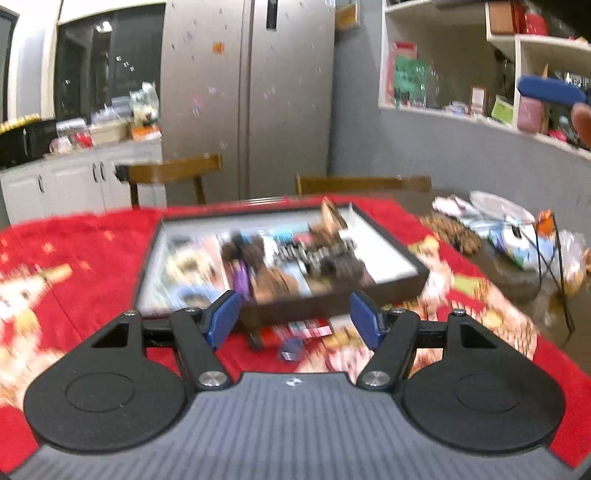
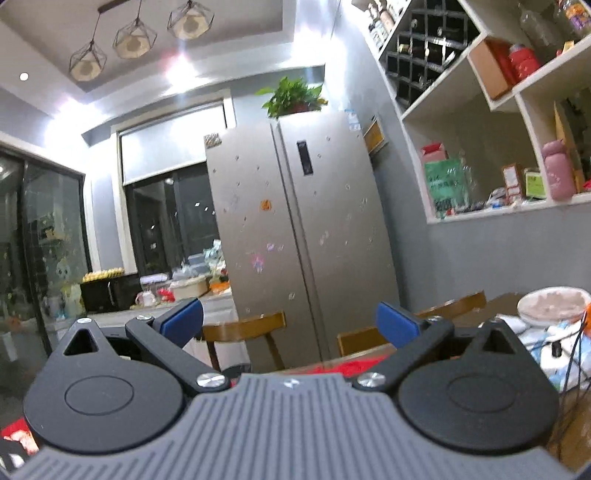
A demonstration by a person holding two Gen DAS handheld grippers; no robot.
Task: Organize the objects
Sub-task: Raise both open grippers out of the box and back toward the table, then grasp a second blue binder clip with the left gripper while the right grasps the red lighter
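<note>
Red cloth (image 1: 92,236) carries the tray (image 1: 388,284) of small objects, which the empty left gripper (image 1: 293,317) faces with jaws apart, likely to sort, while the right gripper (image 2: 290,321), wide open, aims at the fridge (image 2: 295,229).

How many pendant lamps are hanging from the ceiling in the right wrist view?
3. They hang in a row at upper left: the left lamp, the middle lamp and the right lamp. The frame edge cuts the ceiling, so more may be hidden.
</note>
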